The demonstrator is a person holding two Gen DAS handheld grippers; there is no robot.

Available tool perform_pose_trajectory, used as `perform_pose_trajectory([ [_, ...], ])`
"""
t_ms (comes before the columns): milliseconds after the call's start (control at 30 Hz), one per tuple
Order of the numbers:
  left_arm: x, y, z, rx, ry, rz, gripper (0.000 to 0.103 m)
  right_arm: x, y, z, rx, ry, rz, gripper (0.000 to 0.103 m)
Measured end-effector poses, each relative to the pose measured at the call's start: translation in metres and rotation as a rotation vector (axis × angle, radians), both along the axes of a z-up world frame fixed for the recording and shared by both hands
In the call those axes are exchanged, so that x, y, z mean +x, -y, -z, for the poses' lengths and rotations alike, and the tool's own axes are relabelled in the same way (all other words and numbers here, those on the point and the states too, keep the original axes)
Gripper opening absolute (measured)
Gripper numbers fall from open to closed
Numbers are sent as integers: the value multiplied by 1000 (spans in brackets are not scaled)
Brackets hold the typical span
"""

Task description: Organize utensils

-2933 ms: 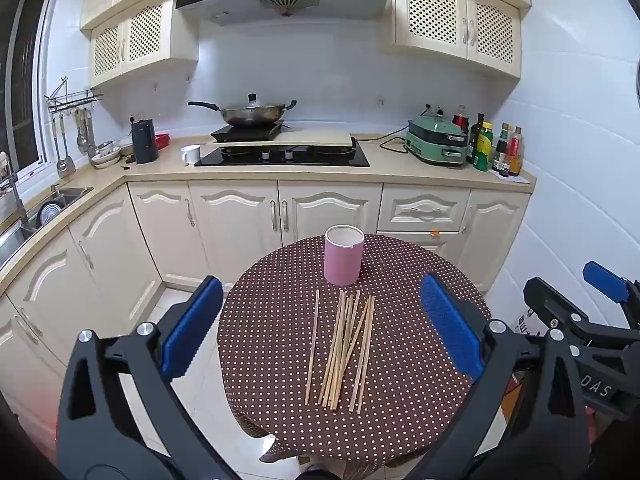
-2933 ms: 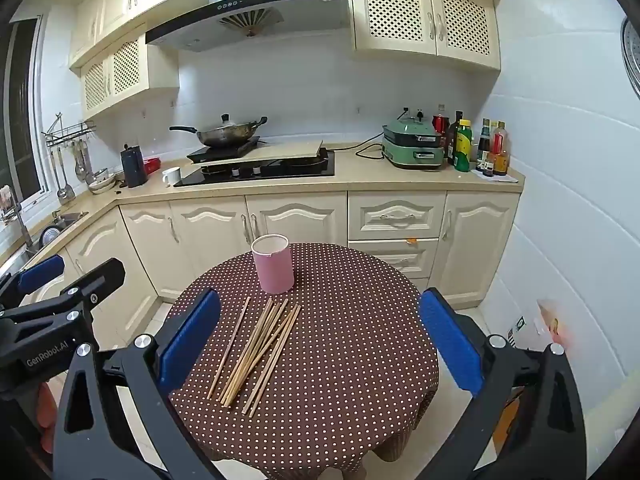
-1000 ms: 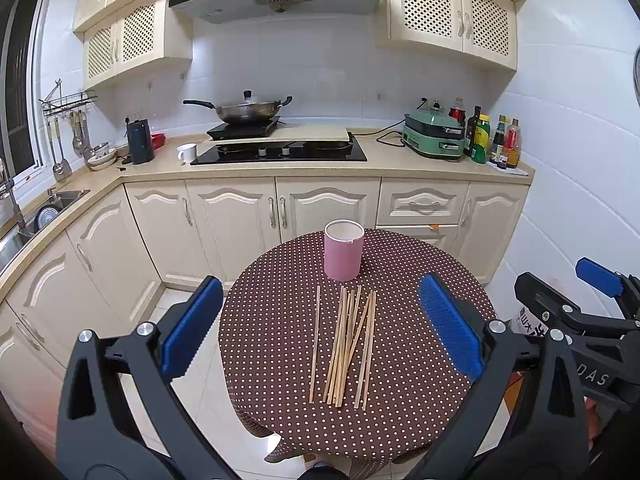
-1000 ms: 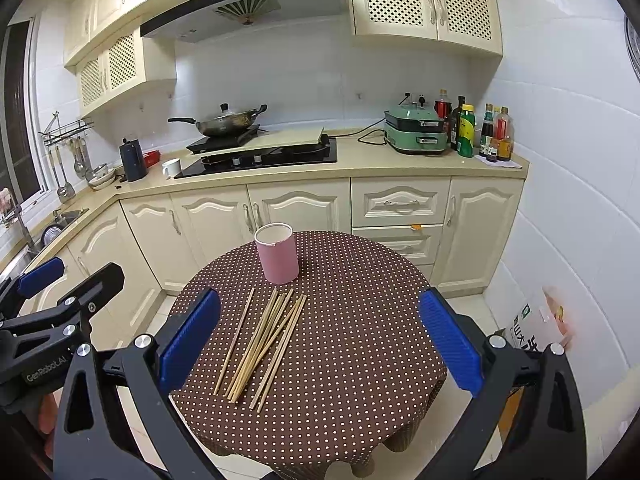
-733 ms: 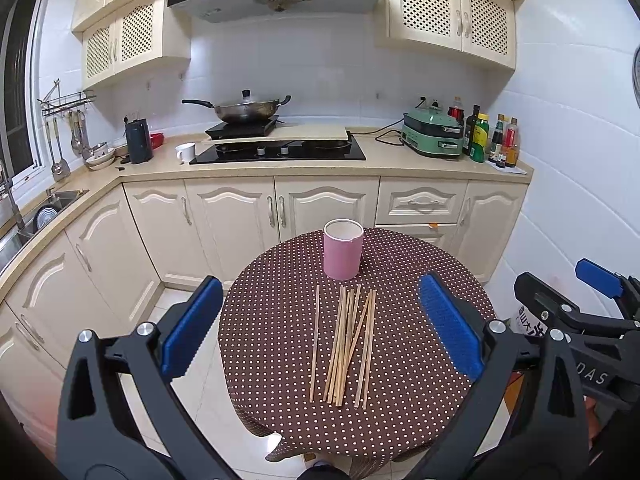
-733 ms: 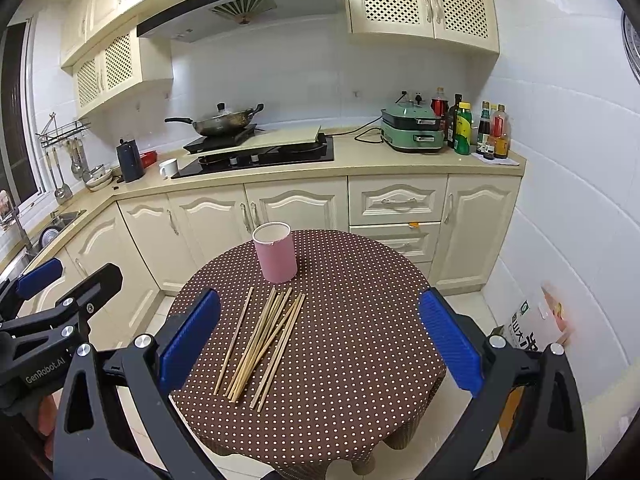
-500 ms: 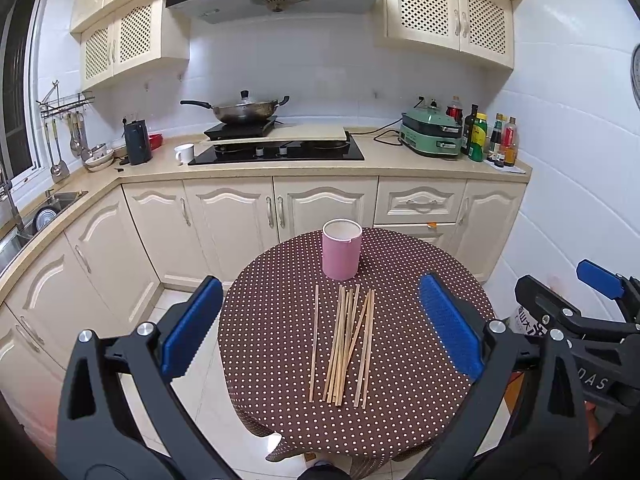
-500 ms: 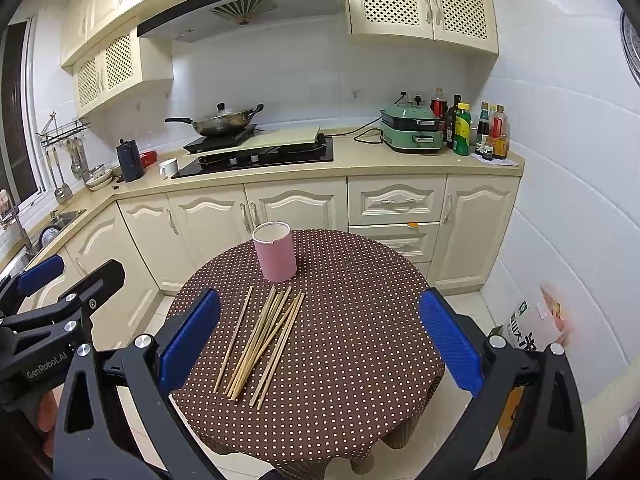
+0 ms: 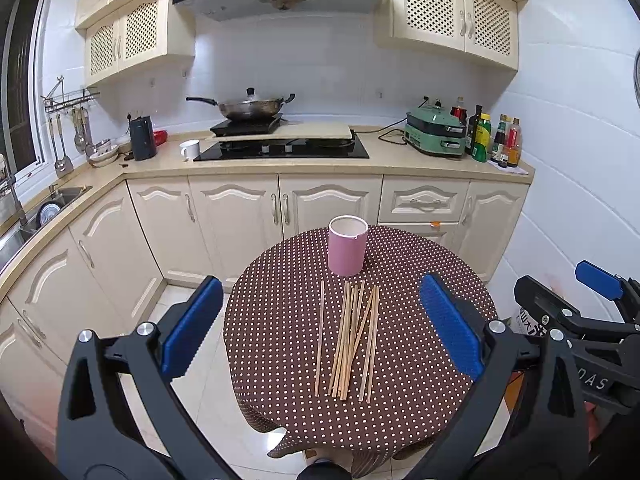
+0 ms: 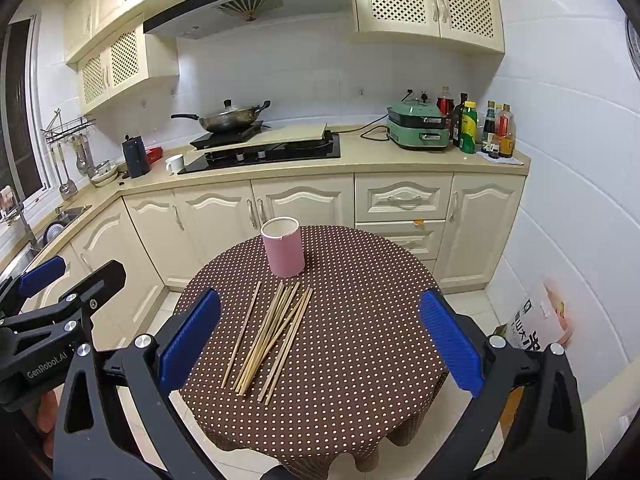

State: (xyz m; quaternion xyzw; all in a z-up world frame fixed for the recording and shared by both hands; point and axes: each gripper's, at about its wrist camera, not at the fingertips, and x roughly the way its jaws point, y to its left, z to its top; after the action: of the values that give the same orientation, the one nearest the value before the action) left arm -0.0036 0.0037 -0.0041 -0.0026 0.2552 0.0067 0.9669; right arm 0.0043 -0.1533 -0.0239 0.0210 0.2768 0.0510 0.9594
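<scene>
I am looking down at the round table (image 9: 420, 400) with its brown spotty cloth. It fills the middle of both views. My left gripper (image 9: 320, 328) and my right gripper (image 10: 318, 334) both hang in the air above the near edge, jaws wide apart, holding nothing.

Next comes the pink cup (image 9: 347, 246), standing up straight at the far side of the table. It looks empty from here — I think that is where the sticks should go.

Smallest are the chopsticks (image 9: 352, 338). They lie flat on the cloth just in front of the cup, most in a loose bunch, with one stick (image 9: 320, 338) lying a little apart on the left.

I think the chopsticks are very light, thin and stiff, and smooth enough to roll or slip. They lie flat, so pinching one off the cloth could be tricky. I would grab near the middle of a stick, or take the lone one first, since nothing crowds it.

Compared with a few seconds ago, the cup and chopsticks have not moved on the table. Only my view has shifted a little — both grippers stay open and have not gone down yet.
</scene>
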Motion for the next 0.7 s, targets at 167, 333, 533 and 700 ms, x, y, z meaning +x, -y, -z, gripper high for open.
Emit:
perform_pose_trajectory([
  [167,5,-5,5,-9,-26,-5,96,5,-3,6,6,-26,-5,96],
  [333,14,-10,17,-21,-75,-2,95,14,-7,19,-6,-75,-5,96],
  [533,30,-14,31,-33,-136,4,93,27,-11,31,-13,-122,-9,96],
  [700,51,-17,44,-41,-188,0,91,47,-16,45,-4,-187,-30,96],
])
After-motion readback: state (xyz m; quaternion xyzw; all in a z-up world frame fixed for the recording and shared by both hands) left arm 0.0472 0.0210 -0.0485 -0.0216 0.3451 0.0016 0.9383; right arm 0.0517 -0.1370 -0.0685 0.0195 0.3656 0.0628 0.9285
